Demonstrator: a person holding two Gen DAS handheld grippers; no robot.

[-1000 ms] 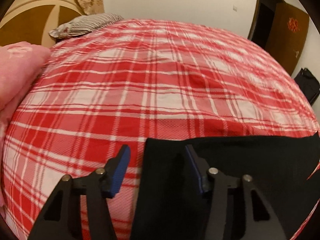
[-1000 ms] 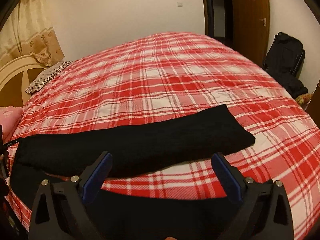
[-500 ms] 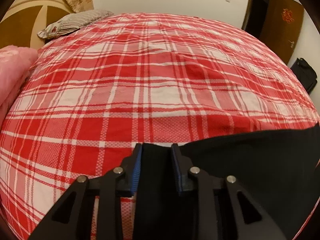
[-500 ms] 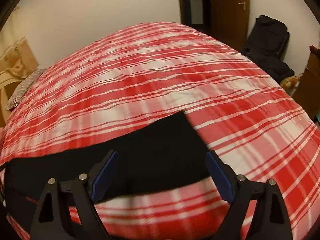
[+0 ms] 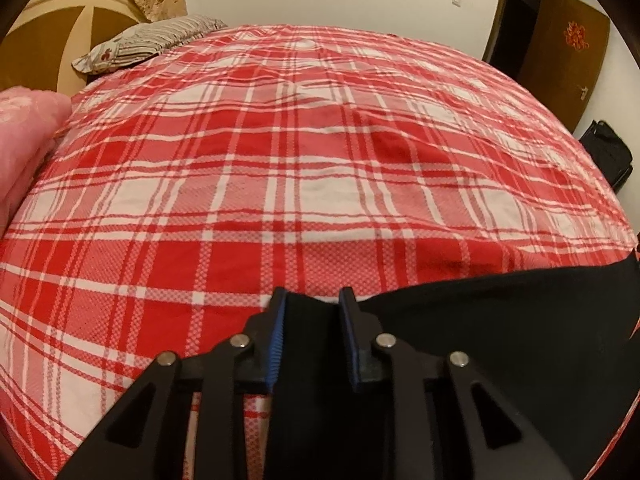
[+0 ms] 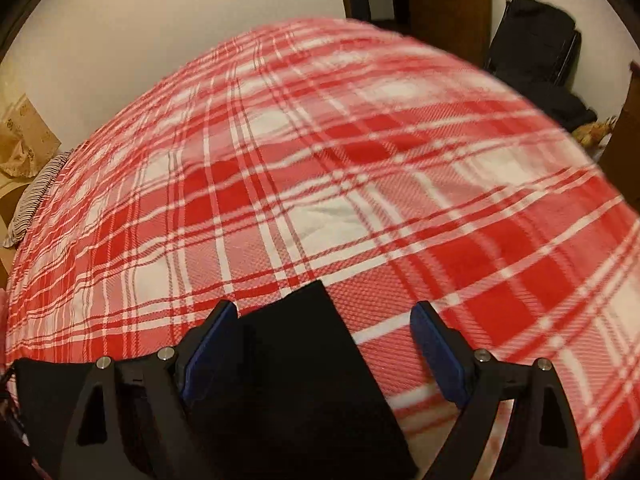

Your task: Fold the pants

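The pants lie on the bed along its near edge, one end between the left claw fingers, the other end between the right claw fingers, with a pillow at the bed's far left corner and a bag on the floor beyond its far right

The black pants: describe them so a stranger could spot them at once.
Find the bed under the red and white plaid sheet. Along its near edge lies a long strip of plain black cloth, the black pants. It is the only dark, unpatterned thing on the sheet.
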